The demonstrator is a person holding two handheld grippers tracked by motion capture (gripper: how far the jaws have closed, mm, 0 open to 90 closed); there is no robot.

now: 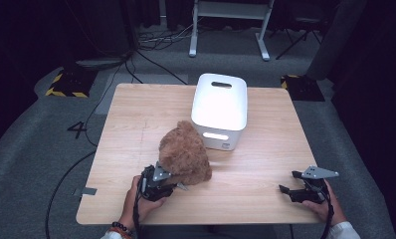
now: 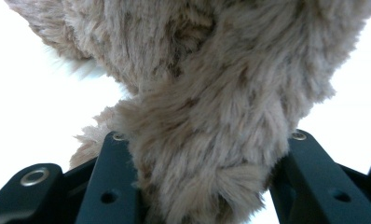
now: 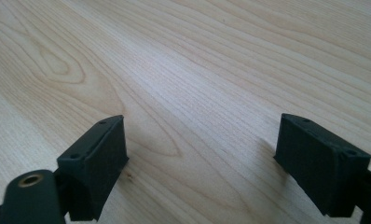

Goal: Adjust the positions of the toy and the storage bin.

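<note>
On the wooden table (image 1: 265, 164), near its front edge and left of centre, a brown plush toy (image 1: 185, 153) was clamped by the left gripper (image 1: 172, 183). Seen from above, the toy stood up from the gripper as a rounded furry lump, its far side close to the front face of a white box (image 1: 220, 107) that sat toward the back middle of the table. Whether fur and box actually touched could not be told from the high view. The box had a slot-shaped handle opening in its top and another in its front wall.

Along the left gripper view, the two black jaws rose at either side of a thick fold of tan fur (image 2: 207, 154), pressed against it from both sides, with the rest of the toy spreading out above them. Behind the fur the background was plain bright white. The person's left hand (image 1: 141, 199), with a beaded band at the wrist, held that gripper from the table's front edge.

Well apart, at the right front of the table, the right gripper (image 1: 291, 182) lay low over the bare wood in the person's right hand (image 1: 325, 204). Its jaws stood wide apart with nothing between them, and the right gripper view showed just wood grain (image 3: 197, 93) beyond its two black fingers (image 3: 97, 154).
</note>
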